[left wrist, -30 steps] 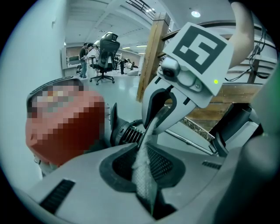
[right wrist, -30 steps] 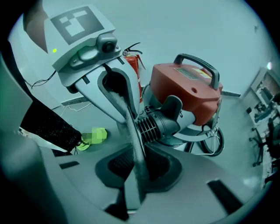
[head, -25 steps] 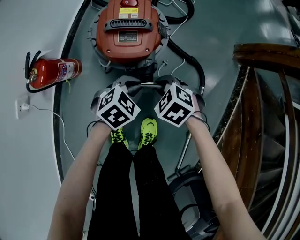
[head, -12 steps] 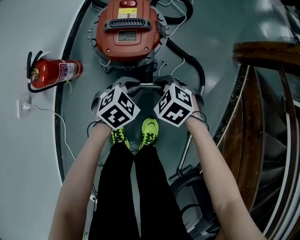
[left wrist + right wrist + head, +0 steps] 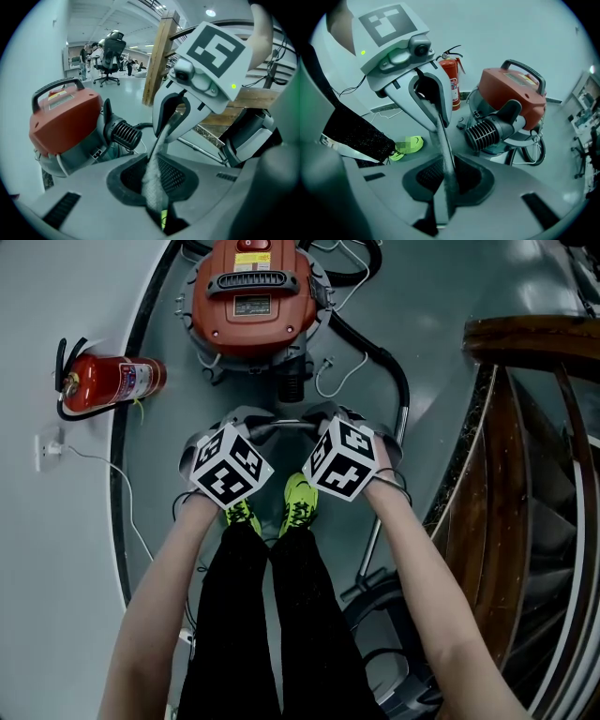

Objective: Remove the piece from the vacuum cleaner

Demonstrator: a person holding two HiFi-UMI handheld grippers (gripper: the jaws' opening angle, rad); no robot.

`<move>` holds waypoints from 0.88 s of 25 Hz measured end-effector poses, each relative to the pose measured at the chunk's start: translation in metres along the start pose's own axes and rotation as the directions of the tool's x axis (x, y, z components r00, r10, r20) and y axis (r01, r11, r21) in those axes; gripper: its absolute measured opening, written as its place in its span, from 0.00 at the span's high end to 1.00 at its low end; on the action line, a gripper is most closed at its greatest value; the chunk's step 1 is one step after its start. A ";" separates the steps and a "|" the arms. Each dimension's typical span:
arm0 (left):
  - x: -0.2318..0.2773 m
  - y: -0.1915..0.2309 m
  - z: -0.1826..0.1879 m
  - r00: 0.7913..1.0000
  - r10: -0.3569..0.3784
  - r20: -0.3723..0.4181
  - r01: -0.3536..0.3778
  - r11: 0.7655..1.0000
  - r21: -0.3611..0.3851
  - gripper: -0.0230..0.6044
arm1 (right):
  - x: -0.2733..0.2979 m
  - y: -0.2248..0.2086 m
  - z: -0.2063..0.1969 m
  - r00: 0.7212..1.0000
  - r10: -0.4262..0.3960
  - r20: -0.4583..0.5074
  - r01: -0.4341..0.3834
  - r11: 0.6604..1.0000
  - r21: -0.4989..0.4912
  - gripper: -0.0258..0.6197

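Head view: the metal tube (image 5: 286, 423) is clamped by left gripper (image 5: 255, 421) and right gripper (image 5: 317, 417); it is best drawn evenly from the vacuum cleaner (image 5: 253, 296).

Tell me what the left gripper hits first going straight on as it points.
Likely the right gripper, gripping the far end of the same grey metal tube; the orange vacuum cleaner sits off to the side. Depth is unclear.

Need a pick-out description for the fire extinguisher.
Find the big orange-red vacuum cleaner on the grey floor. To its left in the head view, by the pale wall, stands the fire extinguisher. It is the only slim red cylinder there, far smaller than the vacuum's round body.
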State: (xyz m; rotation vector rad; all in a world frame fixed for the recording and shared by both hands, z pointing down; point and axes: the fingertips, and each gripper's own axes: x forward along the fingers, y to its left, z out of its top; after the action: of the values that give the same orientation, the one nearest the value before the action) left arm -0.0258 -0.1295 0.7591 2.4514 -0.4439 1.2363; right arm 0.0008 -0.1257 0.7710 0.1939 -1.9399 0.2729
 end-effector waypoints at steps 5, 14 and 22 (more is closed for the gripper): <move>-0.003 -0.021 -0.010 1.000 -0.019 -0.007 0.019 1.000 -0.005 0.88 | -0.001 0.023 -0.006 1.000 0.018 -0.003 -0.018 1.000 0.015 0.87; -0.008 -0.054 -0.029 0.997 -0.063 -0.038 0.063 0.998 -0.010 0.88 | 0.001 0.061 -0.017 0.998 0.056 -0.003 -0.055 0.997 0.046 0.87; -0.013 -0.057 -0.025 0.997 -0.059 -0.041 0.059 0.998 -0.004 0.88 | -0.006 0.063 -0.015 0.999 0.047 0.013 -0.048 0.998 0.051 0.87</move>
State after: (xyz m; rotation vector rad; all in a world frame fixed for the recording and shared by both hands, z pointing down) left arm -0.0264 -0.0665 0.7522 2.4140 -0.3597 1.2583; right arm -0.0002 -0.0614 0.7646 0.1840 -1.9525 0.3543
